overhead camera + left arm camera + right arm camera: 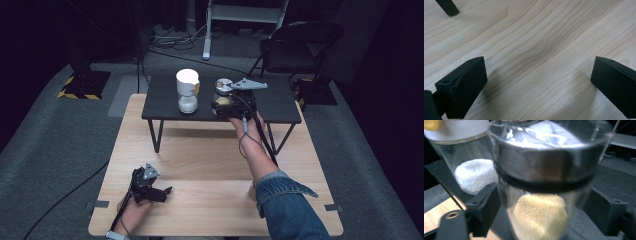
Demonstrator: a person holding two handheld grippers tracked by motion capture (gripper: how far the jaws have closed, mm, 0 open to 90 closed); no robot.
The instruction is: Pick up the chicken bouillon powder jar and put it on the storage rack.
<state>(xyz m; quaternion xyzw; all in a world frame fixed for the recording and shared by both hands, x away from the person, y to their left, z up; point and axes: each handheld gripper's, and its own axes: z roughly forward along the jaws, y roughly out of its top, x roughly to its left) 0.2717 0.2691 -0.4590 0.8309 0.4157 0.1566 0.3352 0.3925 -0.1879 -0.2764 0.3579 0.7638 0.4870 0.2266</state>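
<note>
The right gripper (223, 102) is out over the far part of the wooden table (210, 170), at the near edge of the small black raised shelf (280, 107) standing there. Between its jaws is a clear glass jar (541, 202) with a metal lid (546, 167) and a pale yellow, ribbed lump (540, 218) at the bottom. In the right gripper view the black jaws flank the jar, one on each side, standing part-way apart; they sit close against the glass, but I cannot tell whether the pads actually press on it. No earlier picture is at hand, so I say nothing of how they got there.

Just to the left of that jar, on the same shelf, stands a second jar (187, 90) with a white top and a white fluffy mass (475, 175) in its lower part. The two jars are near each other, and I cannot tell whether they touch. The person's right forearm, in a blue denim sleeve (287, 200), reaches across the table to the shelf, with the gripper's cable trailing back along it.

The left gripper (161, 194) lies low at the near left of the table, held in the person's left hand (131, 212). In the left gripper view its jaws stand wide apart above bare wood grain, with one black shelf leg (447, 7) at the far left corner.
</note>
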